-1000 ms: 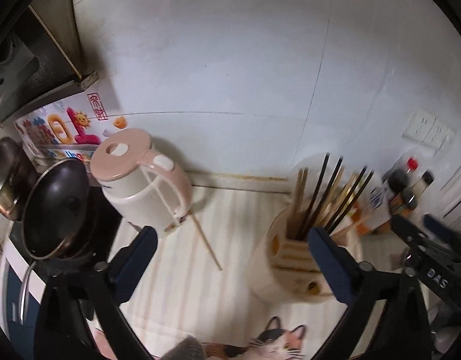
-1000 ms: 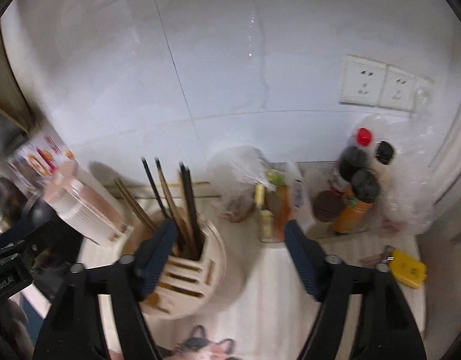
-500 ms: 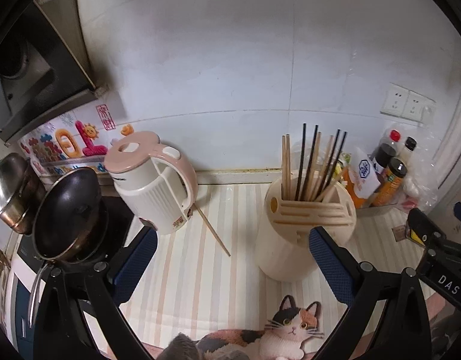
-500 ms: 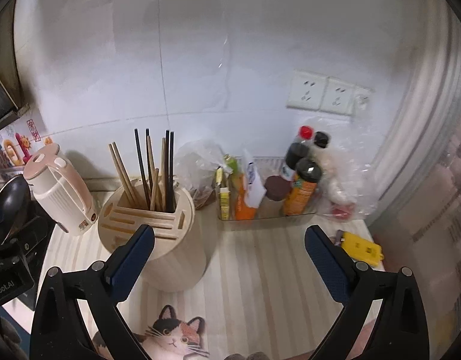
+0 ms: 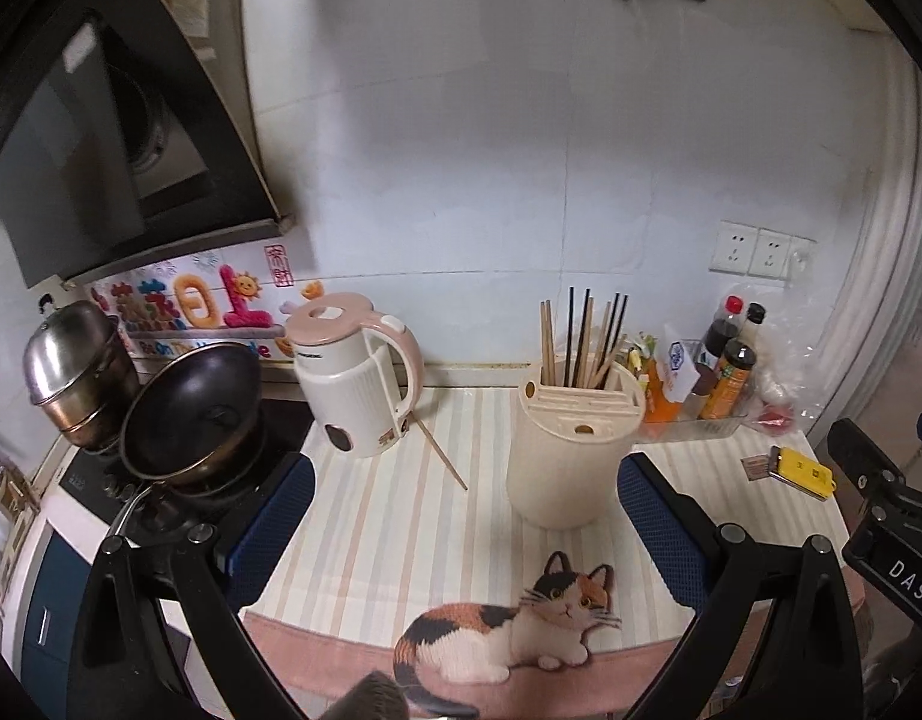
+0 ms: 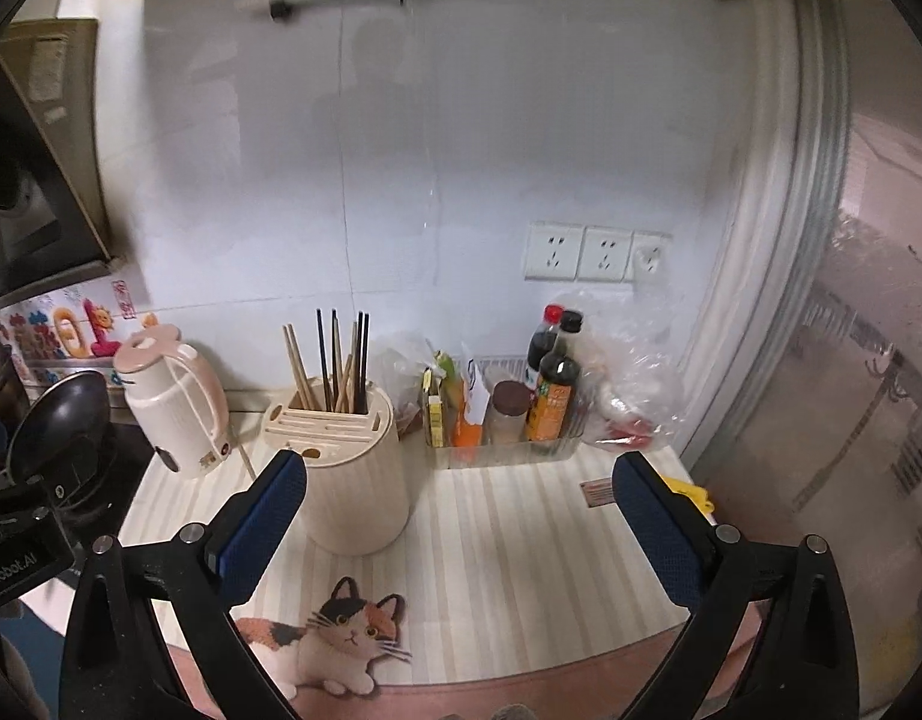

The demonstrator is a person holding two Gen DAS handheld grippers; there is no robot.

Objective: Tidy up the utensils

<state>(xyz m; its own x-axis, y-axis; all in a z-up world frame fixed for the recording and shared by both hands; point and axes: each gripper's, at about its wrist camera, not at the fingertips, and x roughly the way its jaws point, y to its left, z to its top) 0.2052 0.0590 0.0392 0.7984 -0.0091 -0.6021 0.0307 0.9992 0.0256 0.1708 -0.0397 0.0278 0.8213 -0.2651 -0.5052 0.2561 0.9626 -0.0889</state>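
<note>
A lone chopstick (image 5: 442, 449) is seen flat on the striped mat (image 5: 389, 516), its far end tucked beside the kettle (image 5: 356, 378); the kettle could be nudged if that end is reached for. The chopstick holder (image 5: 572, 456) stands right of it, and could be tipped by a sideways knock. Both the left gripper (image 5: 464, 534) and right gripper (image 6: 461, 531) are held spread wide and empty. Open mat is left toward the near edge.
</note>
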